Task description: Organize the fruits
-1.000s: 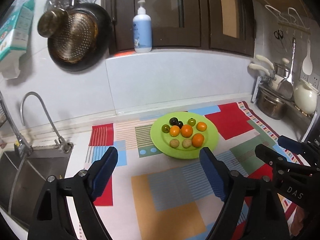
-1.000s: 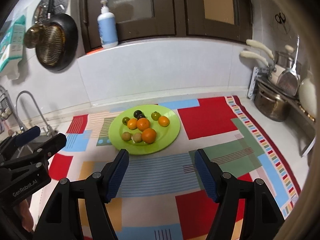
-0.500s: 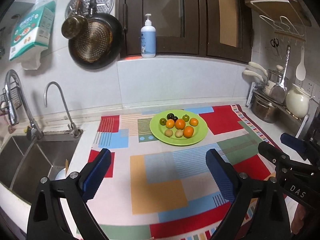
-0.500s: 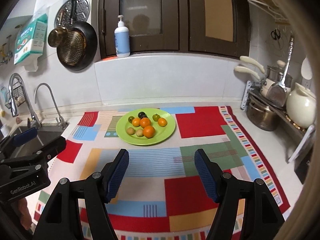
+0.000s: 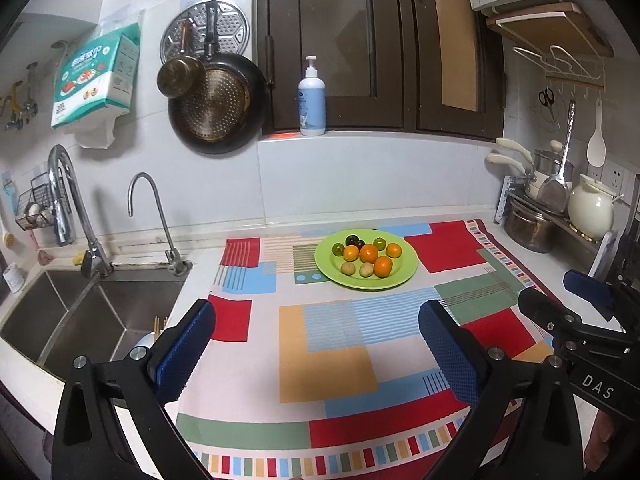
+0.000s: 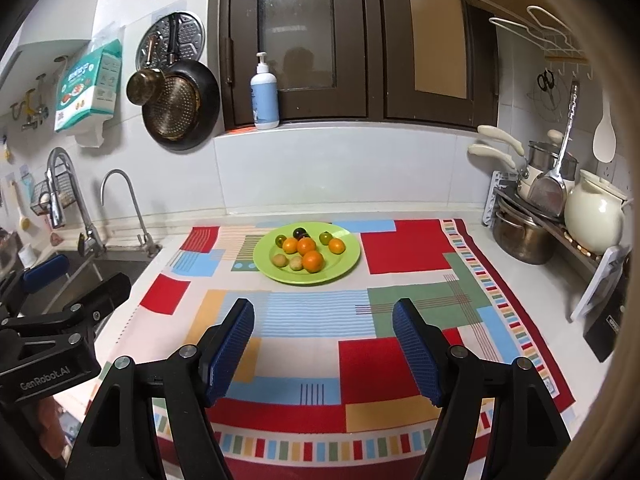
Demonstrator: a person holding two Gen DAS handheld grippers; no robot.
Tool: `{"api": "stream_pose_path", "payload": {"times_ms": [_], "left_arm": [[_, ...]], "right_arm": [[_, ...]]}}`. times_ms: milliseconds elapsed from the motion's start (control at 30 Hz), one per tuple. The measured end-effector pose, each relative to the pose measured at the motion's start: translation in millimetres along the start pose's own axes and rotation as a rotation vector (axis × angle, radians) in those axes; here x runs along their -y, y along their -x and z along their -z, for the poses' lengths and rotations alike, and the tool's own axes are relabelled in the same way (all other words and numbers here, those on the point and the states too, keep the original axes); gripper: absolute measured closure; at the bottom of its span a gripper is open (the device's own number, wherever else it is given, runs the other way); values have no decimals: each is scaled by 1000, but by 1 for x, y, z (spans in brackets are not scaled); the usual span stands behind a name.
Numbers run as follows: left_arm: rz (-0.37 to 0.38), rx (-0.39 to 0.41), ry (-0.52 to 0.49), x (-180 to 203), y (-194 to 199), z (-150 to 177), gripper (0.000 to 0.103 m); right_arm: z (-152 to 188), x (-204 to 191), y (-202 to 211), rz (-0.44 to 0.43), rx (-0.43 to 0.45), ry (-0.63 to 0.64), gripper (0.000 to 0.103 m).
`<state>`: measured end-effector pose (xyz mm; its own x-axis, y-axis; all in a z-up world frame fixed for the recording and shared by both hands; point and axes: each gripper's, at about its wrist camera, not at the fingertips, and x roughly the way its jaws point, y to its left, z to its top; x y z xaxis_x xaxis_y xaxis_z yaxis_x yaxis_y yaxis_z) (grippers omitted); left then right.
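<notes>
A: Report gripper state and fruit location.

B: The left gripper (image 5: 316,344) has nothing between its pads, and its jaws are opening wide. The right gripper (image 6: 322,346) is likewise empty, its jaws opening to a moderate gap. Both hang above the patterned mat (image 5: 328,360), well apart from the green plate (image 5: 406,270). All fruits sit on that plate, at 12 o'clock from either gripper on the worktop (image 6: 472,240).

A: Why are they grouped that way?

B: A judgement: the fruits appear sorted by kind. Four orange fruits (image 5: 369,254) occupy the plate centre, two pale brown fruits (image 5: 348,268) lie at 7 o'clock, and the dark fruits (image 5: 352,239) and green fruits (image 5: 379,243) line the 11-to-1 o'clock edge. With no loose fruit on the mat, the task looks complete or nearly so, which would account for empty grippers held clear.

A: What cannot be confirmed?

B: The fruit species are too small to identify. The sink (image 5: 80,312) interior is partly cut off by the left gripper's finger. The person is hidden apart from slivers of hand at the frame edges.
</notes>
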<state>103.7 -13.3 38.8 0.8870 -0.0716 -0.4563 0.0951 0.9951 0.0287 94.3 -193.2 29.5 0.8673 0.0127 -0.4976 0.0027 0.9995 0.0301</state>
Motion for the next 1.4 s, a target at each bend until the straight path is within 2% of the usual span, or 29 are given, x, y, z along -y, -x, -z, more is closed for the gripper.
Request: {"api": "stream_pose_path", "payload": {"times_ms": [567,1400], "left_arm": [[-13,19,1,2,23,9,0],[-26,15,-1,5,24,11,0]], "right_arm": [[7,-6,19,-11,17,3,31],[11,-8,24,-11,12,0,31]]}}
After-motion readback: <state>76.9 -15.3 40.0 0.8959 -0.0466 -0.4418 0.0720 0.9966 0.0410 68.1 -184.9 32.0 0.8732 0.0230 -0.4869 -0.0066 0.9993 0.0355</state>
